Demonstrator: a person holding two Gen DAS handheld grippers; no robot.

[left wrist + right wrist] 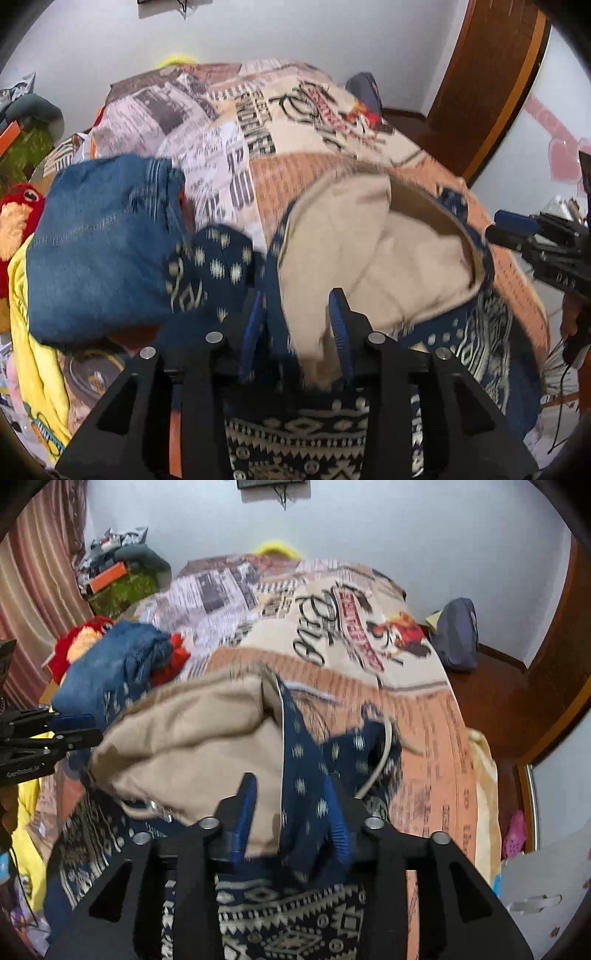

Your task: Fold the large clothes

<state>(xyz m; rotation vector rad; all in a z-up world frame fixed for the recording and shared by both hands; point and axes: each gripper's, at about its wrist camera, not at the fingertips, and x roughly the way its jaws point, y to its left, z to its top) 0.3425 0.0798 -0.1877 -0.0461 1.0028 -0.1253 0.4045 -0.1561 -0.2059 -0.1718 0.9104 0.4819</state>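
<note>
Two tools, left tool (297, 325) and right tool (291, 812), partly open, blue ribbed pads astride but seemingly not pinching the navy patterned hooded garment (314, 797) with soft beige lining. Lay bunched on the newspaper-print bed (436, 716), beside folded denim jeans (99, 243).

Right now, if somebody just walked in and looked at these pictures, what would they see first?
First, the big navy patterned garment with a beige lining, heaped in the middle of the bed with its fabric lying between the jaws of both grippers. Under it spreads the orange and cream newspaper-print bedspread with a red rooster picture. To the left of the garment sit the folded blue denim jeans.
</note>
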